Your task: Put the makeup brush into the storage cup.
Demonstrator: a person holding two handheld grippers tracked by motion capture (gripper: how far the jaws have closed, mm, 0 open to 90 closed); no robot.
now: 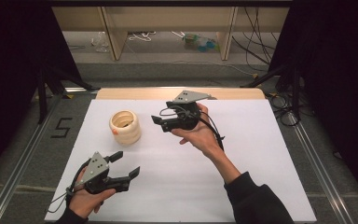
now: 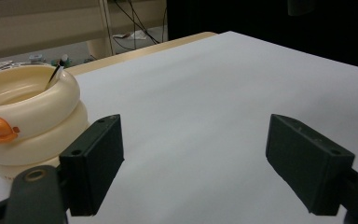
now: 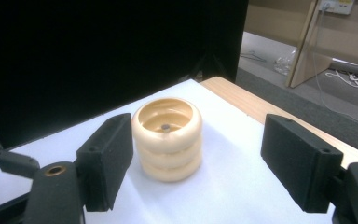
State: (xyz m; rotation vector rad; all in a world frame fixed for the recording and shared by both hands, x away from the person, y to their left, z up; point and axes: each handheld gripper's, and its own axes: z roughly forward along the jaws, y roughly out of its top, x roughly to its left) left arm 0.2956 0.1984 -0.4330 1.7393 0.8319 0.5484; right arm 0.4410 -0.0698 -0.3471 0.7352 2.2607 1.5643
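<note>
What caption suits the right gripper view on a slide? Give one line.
Open right claw faces a cream ringed cup standing upright on the white table.

Counter (image 1: 261,140): carries one ringed cup (image 1: 125,126), standing upright left of centre, toward the far half.

Ringed cup: a small item lies inside on its bottom, seen in the right gripper view; what it is cannot be told.

Right tool (image 1: 157,122): held above the counter, right of the cup and near it, jaws pointing left at the cup, apart from it. In its own view the cup (image 3: 168,138) stands ahead, between the jaws' lines, nearer the left jaw.

Left tool (image 1: 127,165): at the near left corner, in front of the cup, jaws pointing right, well apart from the cup.

Floor beyond far edge: cables and wooden legs.
</note>
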